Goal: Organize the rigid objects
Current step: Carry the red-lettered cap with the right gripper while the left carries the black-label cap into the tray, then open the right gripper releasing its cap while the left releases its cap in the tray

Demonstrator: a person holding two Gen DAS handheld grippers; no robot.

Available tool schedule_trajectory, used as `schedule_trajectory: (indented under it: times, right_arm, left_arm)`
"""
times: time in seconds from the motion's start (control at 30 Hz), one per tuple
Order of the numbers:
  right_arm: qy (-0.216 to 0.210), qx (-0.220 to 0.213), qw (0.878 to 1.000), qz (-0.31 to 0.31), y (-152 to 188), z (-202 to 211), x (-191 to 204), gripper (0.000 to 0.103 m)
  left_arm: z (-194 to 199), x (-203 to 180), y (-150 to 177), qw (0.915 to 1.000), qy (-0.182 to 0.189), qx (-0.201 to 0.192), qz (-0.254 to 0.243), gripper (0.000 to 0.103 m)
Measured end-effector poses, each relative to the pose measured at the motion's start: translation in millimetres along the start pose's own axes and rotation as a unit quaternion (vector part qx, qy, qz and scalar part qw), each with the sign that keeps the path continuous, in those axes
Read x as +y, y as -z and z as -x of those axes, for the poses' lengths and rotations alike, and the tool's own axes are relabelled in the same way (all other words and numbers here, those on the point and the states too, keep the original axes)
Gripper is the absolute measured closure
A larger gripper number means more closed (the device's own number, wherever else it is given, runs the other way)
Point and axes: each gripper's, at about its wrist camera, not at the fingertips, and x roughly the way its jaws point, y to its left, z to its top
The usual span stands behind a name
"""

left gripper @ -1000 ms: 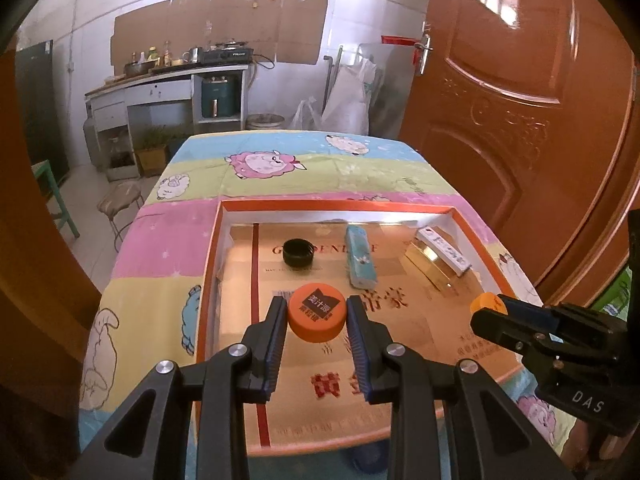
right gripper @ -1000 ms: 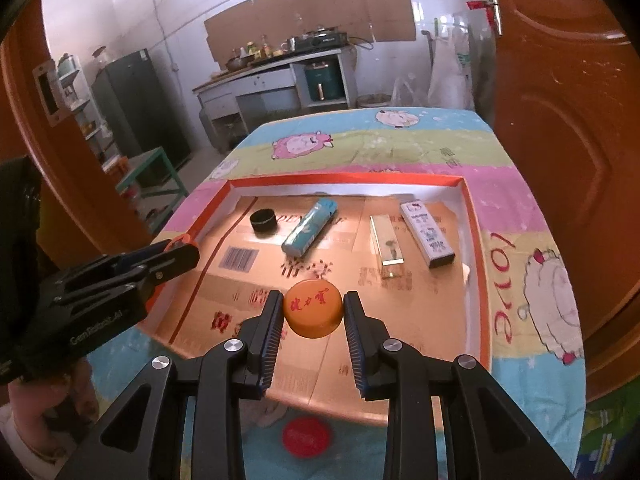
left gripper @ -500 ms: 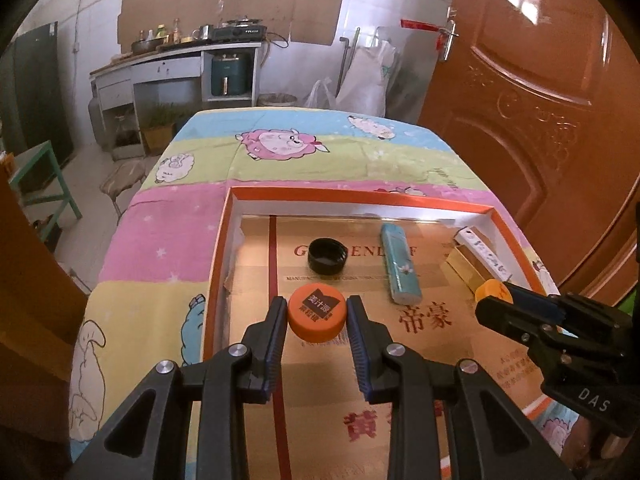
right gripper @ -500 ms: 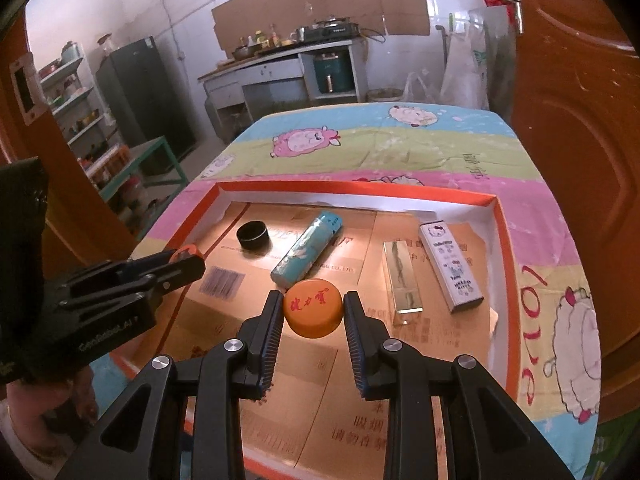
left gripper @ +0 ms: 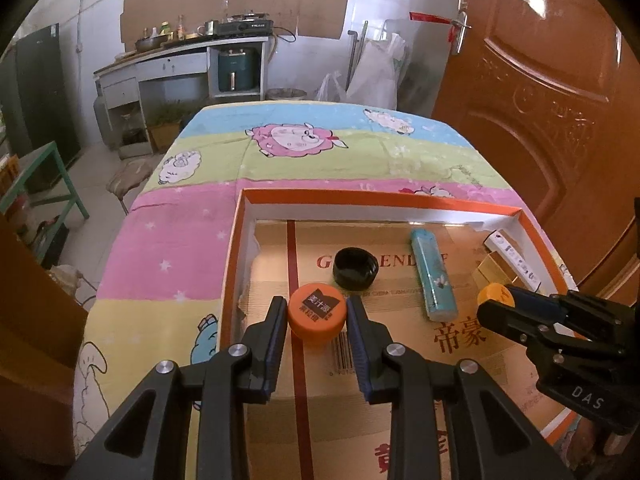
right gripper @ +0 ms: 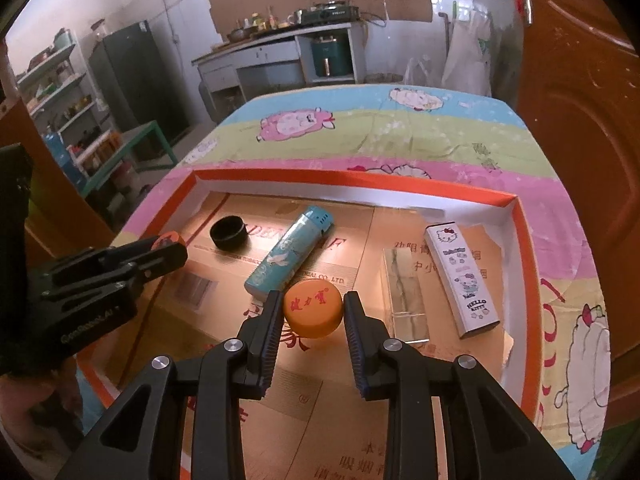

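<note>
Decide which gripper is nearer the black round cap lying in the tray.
Left. The left gripper sits just in front of the black round cap; the right gripper is farther away, beyond the teal lighter.

Both wrist cameras look steeply down along their fingers, close over the orange-rimmed tray; the views share it, the far kitchen counter beyond.

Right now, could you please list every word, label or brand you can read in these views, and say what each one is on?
"HELLO KITTY": white box in the tray.
"DAS": right gripper's body, left wrist view.
"GenRobot.AI": left gripper's body, right wrist view; small, partly guessed.
"帝豪": cardboard liner.
"CO., LTD": same liner, right wrist view.
"健力宝": orange cap in the right gripper; blurred, uncertain.
Orange cap in the left gripper: characters too blurred.
Barcode digits: unreadable.
</note>
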Motion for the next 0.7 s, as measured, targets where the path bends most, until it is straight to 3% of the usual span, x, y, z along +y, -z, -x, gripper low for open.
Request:
schedule_trajectory:
  times: [0.53,0.63,0.7]
  right_arm:
    - [0.014,0.018,1.000,0.006,2,-13,3,0.072]
    - [0.012,0.017,1.000,0.005,2,-13,3,0.067]
    - [0.009,0.017,1.000,0.005,2,-13,3,0.059]
  left_arm:
    - [-12,4,3,0.9997,0.014,0.012,0.014,0.072]
    - [-11,4,4,0.9997,0.016,0.009,0.014,0.071]
    - [-9,3,4,0.9998,0.016,0.008,0.013,0.064]
